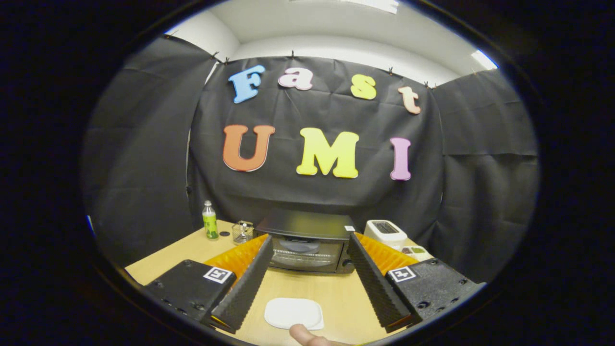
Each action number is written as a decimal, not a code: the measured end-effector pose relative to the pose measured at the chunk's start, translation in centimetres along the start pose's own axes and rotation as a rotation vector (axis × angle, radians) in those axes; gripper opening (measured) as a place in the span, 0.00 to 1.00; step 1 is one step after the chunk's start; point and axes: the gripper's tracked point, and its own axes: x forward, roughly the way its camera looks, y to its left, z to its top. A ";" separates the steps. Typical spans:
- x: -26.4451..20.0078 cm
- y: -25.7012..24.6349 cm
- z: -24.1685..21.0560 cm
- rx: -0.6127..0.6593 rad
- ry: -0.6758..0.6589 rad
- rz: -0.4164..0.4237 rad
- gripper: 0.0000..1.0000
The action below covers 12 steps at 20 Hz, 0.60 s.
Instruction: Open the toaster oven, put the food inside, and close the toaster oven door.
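Tongs [307, 288] stand wide open with nothing held, their 2 fingers [250, 283] spread above the wooden worktop [317, 288]. Between the fingers, near the front edge, lies a white rounded plate [293, 312], a fingertip [302, 334] touching its rim. Beyond them, at the worktop's back edge, the black toaster oven [307, 242] sits shut, a green bottle [210, 221] to its left, a white toaster [386, 233] to its right.

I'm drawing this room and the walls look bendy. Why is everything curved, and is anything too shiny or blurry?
In the gripper view, the fisheye lens bows the black cloth wall and the light wooden table; the ceiling light glares white; the black toaster oven's glass door carries a pale reflection; the open tongs and white rounded plate look sharp.
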 end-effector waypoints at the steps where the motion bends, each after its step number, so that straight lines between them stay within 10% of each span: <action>1: -0.7 -0.1 0.1 0.000 0.014 0.010 1.00; 12: -4.2 -5.1 3.8 0.171 0.042 0.013 1.00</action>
